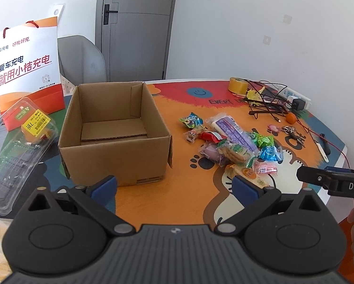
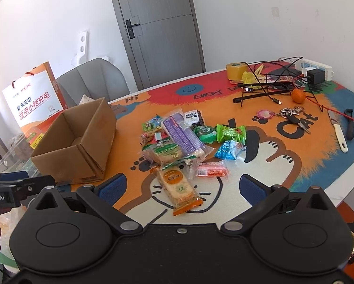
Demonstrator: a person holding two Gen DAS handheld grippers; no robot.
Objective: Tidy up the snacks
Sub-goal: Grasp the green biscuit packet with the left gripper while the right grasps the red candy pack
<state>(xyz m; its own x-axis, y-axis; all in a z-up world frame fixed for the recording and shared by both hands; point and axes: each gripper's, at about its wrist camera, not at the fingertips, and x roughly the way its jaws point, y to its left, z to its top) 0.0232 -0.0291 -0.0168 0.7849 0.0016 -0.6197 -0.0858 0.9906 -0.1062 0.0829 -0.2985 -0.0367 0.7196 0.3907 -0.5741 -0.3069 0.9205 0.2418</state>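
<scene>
An open, empty cardboard box [image 1: 113, 130] stands on the colourful table mat; it also shows in the right wrist view [image 2: 80, 142]. A pile of wrapped snacks [image 1: 236, 144] lies to its right, also seen from the right wrist [image 2: 184, 142]. The nearest is an orange cracker pack [image 2: 179, 187], with a purple pack [image 2: 181, 135] and green and blue candy bags behind it. My left gripper [image 1: 174, 184] is open and empty, in front of the box. My right gripper [image 2: 184, 187] is open and empty, its fingers either side of the orange cracker pack, above it.
A clear plastic clamshell [image 1: 18, 146] and a white-orange paper bag [image 1: 28, 66] sit left of the box. At the back right are a tape roll [image 2: 236, 71], cables, a power strip [image 2: 314, 68], a tangerine [image 2: 298, 95], keys [image 2: 293, 116] and a knife [image 2: 338, 130].
</scene>
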